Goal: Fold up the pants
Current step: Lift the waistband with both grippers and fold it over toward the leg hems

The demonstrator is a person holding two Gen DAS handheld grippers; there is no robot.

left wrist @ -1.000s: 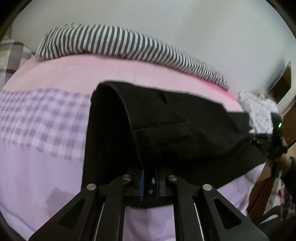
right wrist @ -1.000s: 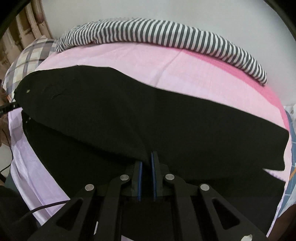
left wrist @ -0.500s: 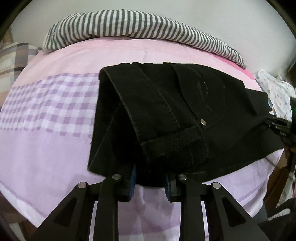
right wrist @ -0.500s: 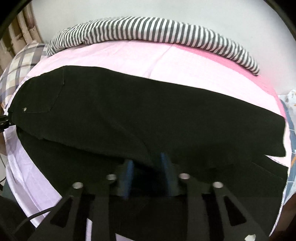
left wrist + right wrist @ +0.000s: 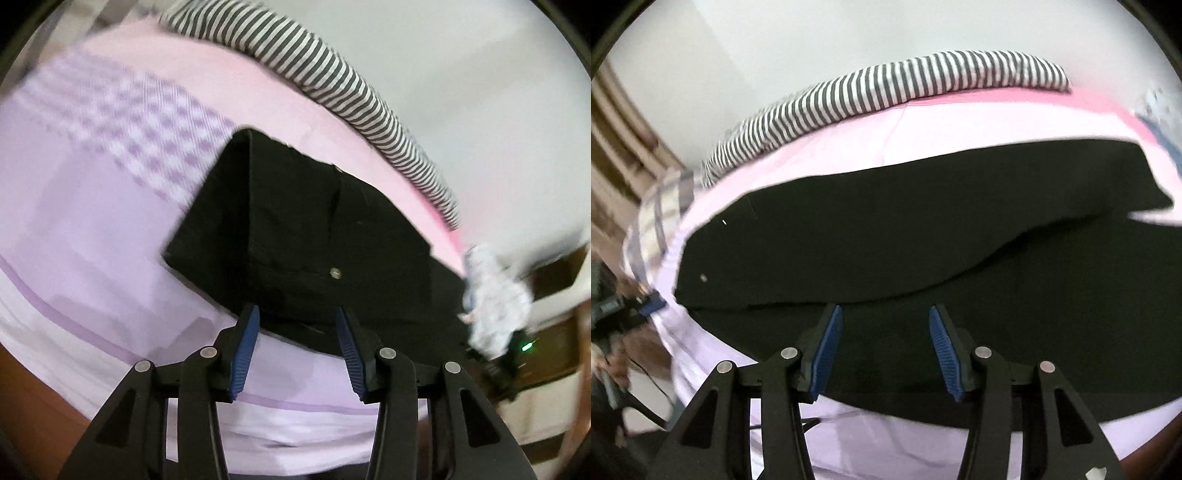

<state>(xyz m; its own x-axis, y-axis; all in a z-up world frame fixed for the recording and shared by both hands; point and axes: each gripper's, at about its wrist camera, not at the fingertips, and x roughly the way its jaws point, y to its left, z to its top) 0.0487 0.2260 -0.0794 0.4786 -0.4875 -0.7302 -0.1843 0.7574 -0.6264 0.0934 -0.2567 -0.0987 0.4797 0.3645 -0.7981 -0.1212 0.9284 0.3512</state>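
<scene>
The black pants (image 5: 314, 243) lie folded lengthwise on the pink and lilac bed; the waist end with its metal rivet shows in the left wrist view. In the right wrist view the pants (image 5: 923, 229) stretch across the bed, one leg laid over the other. My left gripper (image 5: 297, 314) is open and empty, just in front of the waist's near edge. My right gripper (image 5: 885, 314) is open and empty over the near edge of the legs.
A black-and-white striped pillow (image 5: 351, 92) lies along the far side of the bed by the wall and shows in the right wrist view too (image 5: 886, 88). A plaid pillow (image 5: 657, 218) is at the left. A white patterned cloth (image 5: 495, 295) lies at the right end.
Both grippers have opened and let go of the pants, which now lie flat on the bed. Both have drawn back from the cloth, and the views have tilted.
</scene>
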